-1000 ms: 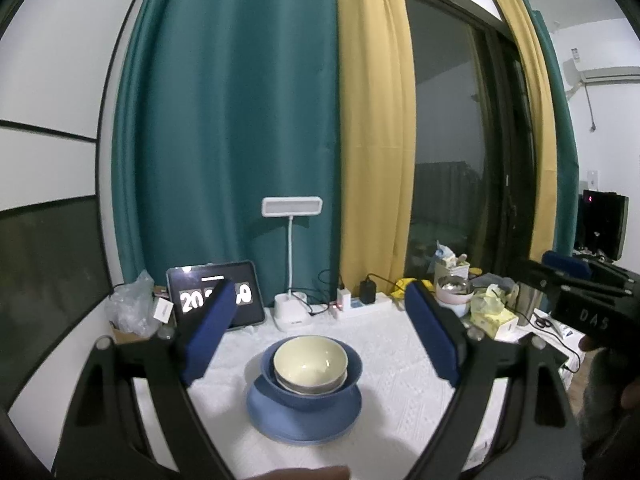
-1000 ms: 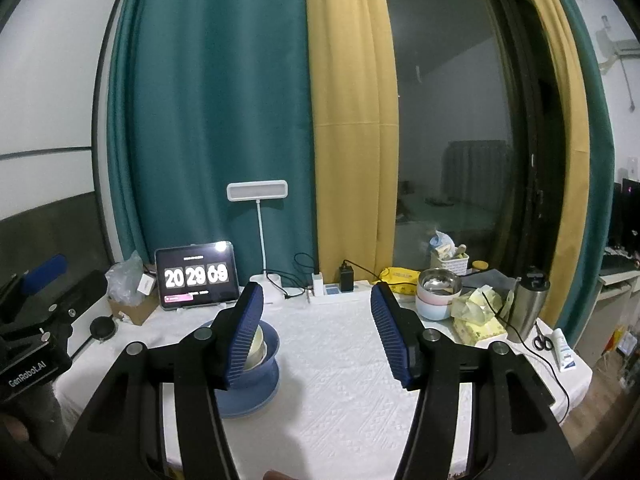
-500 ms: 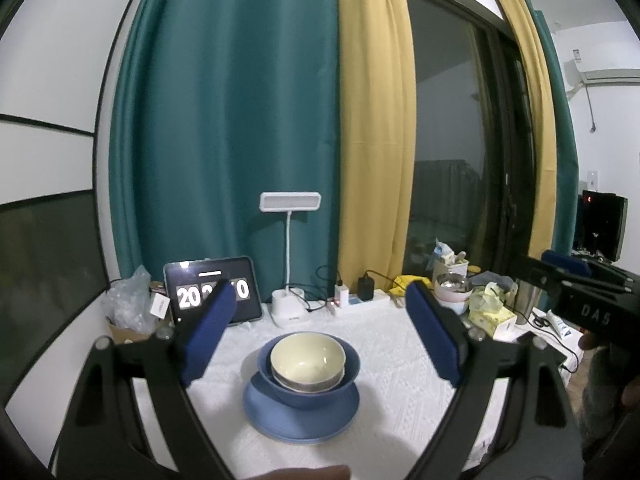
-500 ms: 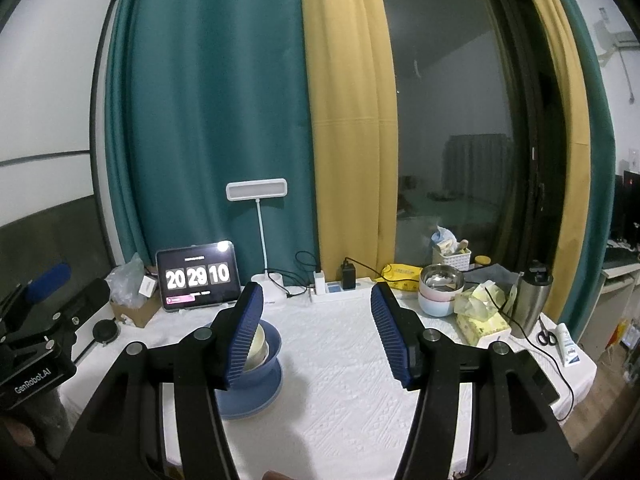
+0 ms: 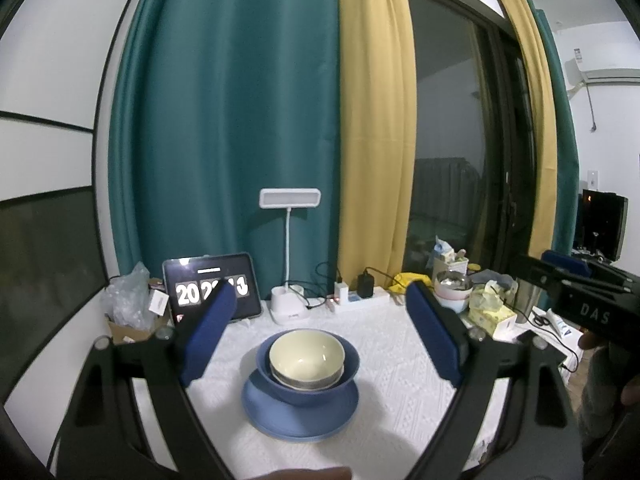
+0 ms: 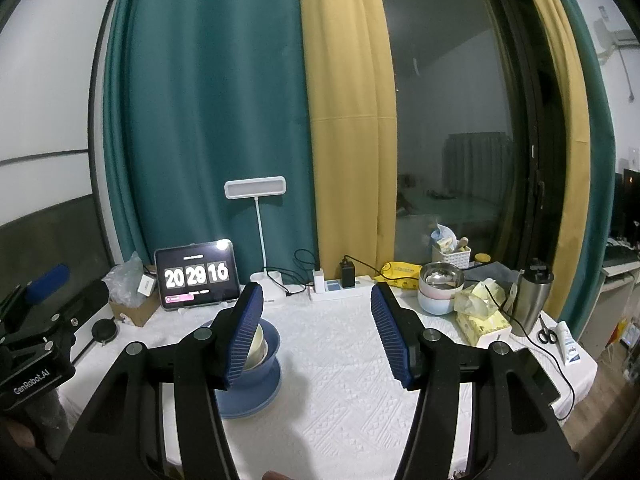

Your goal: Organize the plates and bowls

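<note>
— How are the two hand-held grippers sitting?

— The left hand-held gripper (image 5: 316,324) is held nearly level, tipped slightly down over the near edge of the bench (image 5: 404,392). Its blue pads (image 5: 208,328) stand wide apart with nothing between them. The right hand-held gripper (image 6: 318,330) has the same low, slightly downward pose, its ribbed pads (image 6: 390,338) also parted and gripping nothing.

— Where are the dishes?

— In the left wrist view they sit straight ahead, between the two fingers but beyond them, untouched. A cream bowl (image 5: 306,358) is nested in a blue bowl (image 5: 308,390), and that stands on a blue plate (image 5: 300,416) on the white cloth. From the right wrist view the stack lies to the left, partly hidden behind the left finger.

— Can each tool see the other?

— Yes. The right one pokes in at the right edge of the left view, the left one at the left edge of the right view.

— And behind?

— A tablet (image 6: 197,274) showing a clock, a white desk lamp (image 6: 256,200), a power strip (image 6: 340,290), a tissue pack (image 6: 482,318) and a steel flask (image 6: 532,300) along the curtain (image 6: 208,120).
</note>
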### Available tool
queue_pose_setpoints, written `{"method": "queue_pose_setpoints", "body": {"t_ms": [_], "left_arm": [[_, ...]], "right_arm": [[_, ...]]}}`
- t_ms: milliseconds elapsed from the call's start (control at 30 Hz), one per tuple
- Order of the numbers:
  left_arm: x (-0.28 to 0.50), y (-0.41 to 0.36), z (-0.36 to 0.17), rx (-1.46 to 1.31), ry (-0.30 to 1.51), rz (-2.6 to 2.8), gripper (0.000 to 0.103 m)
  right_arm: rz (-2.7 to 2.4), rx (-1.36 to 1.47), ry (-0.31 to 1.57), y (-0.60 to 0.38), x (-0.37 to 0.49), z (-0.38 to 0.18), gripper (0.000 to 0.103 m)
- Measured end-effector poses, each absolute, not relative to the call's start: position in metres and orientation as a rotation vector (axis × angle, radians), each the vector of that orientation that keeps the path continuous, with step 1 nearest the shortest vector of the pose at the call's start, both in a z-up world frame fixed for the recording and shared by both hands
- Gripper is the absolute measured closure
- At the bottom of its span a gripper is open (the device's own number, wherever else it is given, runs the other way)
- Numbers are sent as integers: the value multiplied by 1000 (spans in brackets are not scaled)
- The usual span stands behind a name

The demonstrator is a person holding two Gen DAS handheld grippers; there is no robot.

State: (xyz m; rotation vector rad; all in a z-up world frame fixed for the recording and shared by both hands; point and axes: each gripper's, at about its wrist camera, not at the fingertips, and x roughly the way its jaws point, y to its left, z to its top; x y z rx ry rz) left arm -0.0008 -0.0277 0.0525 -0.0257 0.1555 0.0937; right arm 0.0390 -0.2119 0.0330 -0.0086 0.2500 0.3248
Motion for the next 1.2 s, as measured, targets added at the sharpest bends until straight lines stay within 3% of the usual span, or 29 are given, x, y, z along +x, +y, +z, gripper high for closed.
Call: {"method": "queue_pose_setpoints", "body": {"t_ms": [1200], "left_arm": [[-1,-30,50,-30,160,98,15]], "right_arm": [[323,-7,255,-211,39,31,44]]}}
